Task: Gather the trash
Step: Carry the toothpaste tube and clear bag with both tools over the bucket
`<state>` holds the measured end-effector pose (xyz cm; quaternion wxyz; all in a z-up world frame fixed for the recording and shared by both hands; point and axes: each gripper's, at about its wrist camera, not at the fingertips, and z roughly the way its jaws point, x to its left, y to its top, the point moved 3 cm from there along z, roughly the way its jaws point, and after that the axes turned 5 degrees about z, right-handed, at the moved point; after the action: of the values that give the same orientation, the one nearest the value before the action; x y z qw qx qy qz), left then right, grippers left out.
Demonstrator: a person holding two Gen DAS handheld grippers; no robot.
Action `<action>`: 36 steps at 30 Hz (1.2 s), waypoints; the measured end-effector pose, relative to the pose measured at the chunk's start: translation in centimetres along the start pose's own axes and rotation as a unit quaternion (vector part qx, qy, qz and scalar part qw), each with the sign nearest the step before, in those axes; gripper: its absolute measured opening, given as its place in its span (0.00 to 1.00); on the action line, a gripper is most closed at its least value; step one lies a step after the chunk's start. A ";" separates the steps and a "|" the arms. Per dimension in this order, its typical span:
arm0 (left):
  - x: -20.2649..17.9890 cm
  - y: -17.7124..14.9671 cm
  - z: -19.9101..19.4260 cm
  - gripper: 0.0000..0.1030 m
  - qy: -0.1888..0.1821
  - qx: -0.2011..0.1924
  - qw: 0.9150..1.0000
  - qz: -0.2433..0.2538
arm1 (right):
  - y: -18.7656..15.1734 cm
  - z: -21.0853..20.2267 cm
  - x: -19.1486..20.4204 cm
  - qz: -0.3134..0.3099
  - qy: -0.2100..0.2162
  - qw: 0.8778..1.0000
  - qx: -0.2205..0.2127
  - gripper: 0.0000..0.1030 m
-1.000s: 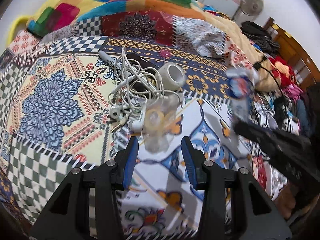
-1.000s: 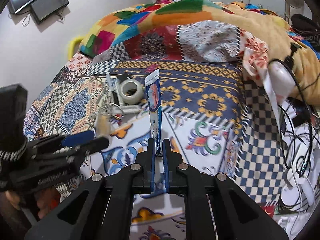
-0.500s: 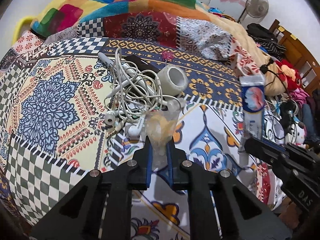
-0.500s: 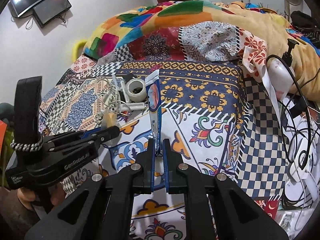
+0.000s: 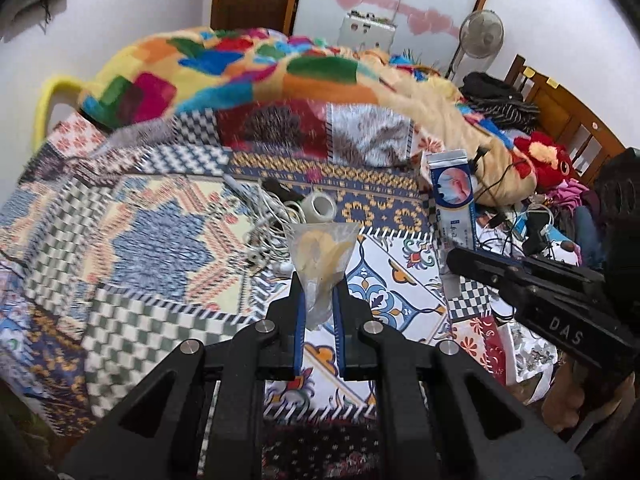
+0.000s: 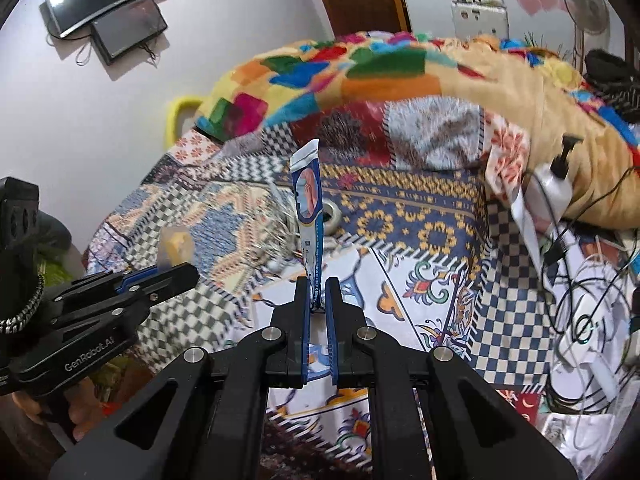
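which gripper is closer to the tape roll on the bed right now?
Left, I'd judge. The left gripper, clamping a clear wrapper, is just short of the tape roll; the right gripper is off to its side.

The patterned patchwork bedspread (image 5: 152, 232) is smeared by motion blur in both wrist views – its checks and florals run into streaks. The print on the blue-and-white foil sachet (image 6: 309, 216) is too small to read. The lower end of the clear crumpled plastic wrapper (image 5: 322, 264) is hidden between the blue pads (image 5: 299, 320). The tangled white cables (image 6: 588, 320) are cut off at the right edge.
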<state>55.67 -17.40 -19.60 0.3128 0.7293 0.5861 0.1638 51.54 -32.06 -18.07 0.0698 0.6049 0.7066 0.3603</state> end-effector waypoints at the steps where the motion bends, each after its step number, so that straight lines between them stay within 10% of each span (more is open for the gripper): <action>1: 0.0 0.0 -1.2 0.11 0.005 -0.007 1.000 0.002 | 0.1 -0.7 0.5 -0.003 0.000 1.000 -0.005 0.06; 20: 4.0 -5.1 -19.9 0.11 0.072 -0.099 0.992 -0.024 | -2.3 -11.8 13.2 -0.086 0.032 0.993 -0.071 0.06; 36: 11.4 -15.4 -30.7 0.11 0.148 -0.115 0.978 -0.090 | -9.0 -12.2 24.2 -0.150 0.090 0.984 -0.040 0.06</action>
<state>28.44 3.39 -7.98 0.3178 0.6004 0.6662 0.3077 31.56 -15.45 -6.33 0.0832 0.4535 0.7782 0.4265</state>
